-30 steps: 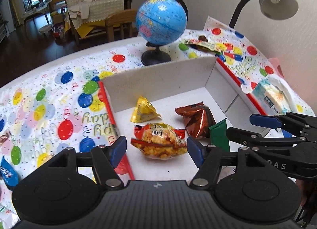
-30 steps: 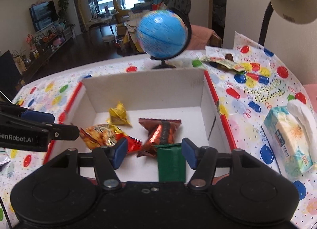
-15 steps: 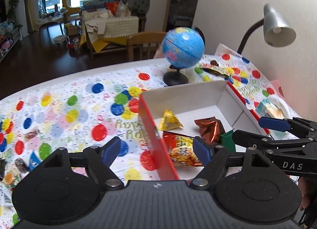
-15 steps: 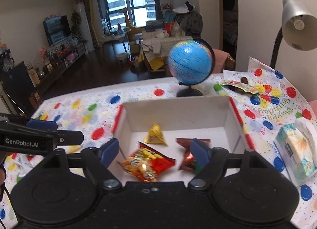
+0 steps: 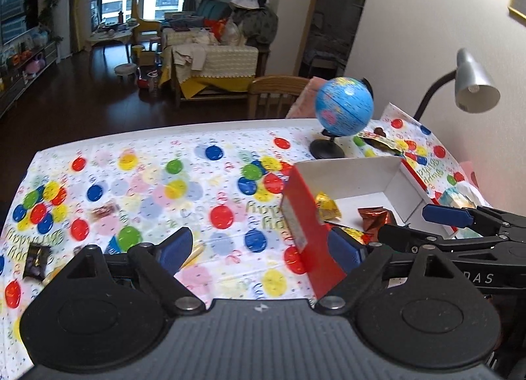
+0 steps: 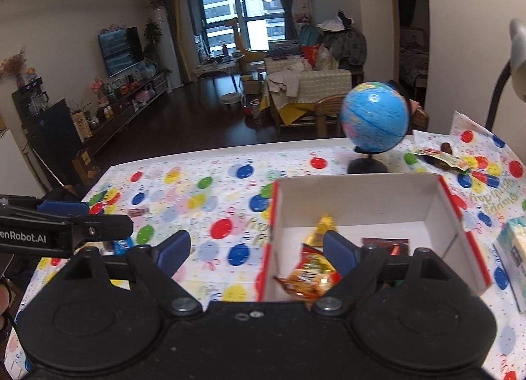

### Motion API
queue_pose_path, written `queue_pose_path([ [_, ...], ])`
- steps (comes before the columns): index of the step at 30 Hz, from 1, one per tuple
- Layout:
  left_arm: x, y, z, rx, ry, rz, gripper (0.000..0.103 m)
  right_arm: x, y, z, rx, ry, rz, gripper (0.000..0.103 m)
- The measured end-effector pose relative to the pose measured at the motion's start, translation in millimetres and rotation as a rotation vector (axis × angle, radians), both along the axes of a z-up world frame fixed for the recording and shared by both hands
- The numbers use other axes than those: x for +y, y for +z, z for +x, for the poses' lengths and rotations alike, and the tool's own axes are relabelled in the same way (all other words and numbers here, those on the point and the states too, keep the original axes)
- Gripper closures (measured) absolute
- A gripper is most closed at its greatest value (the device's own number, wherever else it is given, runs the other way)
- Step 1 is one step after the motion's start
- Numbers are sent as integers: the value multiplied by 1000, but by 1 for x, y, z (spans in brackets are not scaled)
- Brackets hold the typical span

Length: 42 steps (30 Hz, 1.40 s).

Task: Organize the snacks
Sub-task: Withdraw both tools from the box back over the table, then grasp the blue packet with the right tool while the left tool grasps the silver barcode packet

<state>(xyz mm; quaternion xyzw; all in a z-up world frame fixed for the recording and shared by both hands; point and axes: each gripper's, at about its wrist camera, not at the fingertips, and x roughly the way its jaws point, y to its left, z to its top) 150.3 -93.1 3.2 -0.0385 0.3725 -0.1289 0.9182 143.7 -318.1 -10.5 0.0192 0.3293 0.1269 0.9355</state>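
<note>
A red box with a white inside (image 5: 304, 222) (image 6: 361, 196) stands on the balloon tablecloth. In it lie a yellow triangular packet (image 5: 325, 207) (image 6: 323, 227), a brown foil packet (image 5: 374, 217), and an orange-red snack bag (image 6: 310, 276). My left gripper (image 5: 259, 247) is open and empty, above the table left of the box. My right gripper (image 6: 254, 247) is open and empty, above the box's left wall. Loose snacks lie on the cloth at the left: a dark packet (image 5: 36, 260), a brown one (image 5: 105, 210) and a blue one (image 6: 123, 245).
A blue globe (image 5: 343, 107) (image 6: 374, 122) stands behind the box. A grey desk lamp (image 5: 473, 87) is at the right, a tissue pack (image 6: 514, 251) right of the box. More wrappers (image 6: 439, 154) lie at the back right. The table's far edge faces a wooden chair (image 5: 276, 94).
Both grippers have pulled back and up, away from the box, and swung left. The box now sits to the right in both views. Both stay open and empty.
</note>
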Motion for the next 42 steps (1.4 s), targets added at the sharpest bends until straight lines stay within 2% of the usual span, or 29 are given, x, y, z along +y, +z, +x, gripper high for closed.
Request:
queue_pose_path([
  [2,13,0,-4,-5,13,-3,12,11,0,-1,0,16,0,15],
  [3,19,0,-7,-10,22,-2,5,17,0,-1,1,25,0,15],
  [5,33,0,-12,-16,27,-15,0,29,-1,-2,1,44,-2,15],
  [7,48,0,-16,-10,34,-30,0,42,-2,-3,2,63,-6,14],
  [11,75,-7,-24,-1,66,-10,0,64,-7,-2,10,86,-5,11],
  [19,143,-28,-32,49,205,8,0,107,-25,0,42,110,-5,10],
  [25,184,-45,-37,90,273,7,0,138,-39,4,68,130,-10,10],
  [30,202,-63,-36,125,317,39,0,163,-52,11,79,148,-47,10],
  [37,217,-97,-24,220,343,-4,0,184,-78,31,122,179,-101,11],
  [42,214,-119,-12,268,346,-1,0,197,-98,49,161,216,-124,13],
])
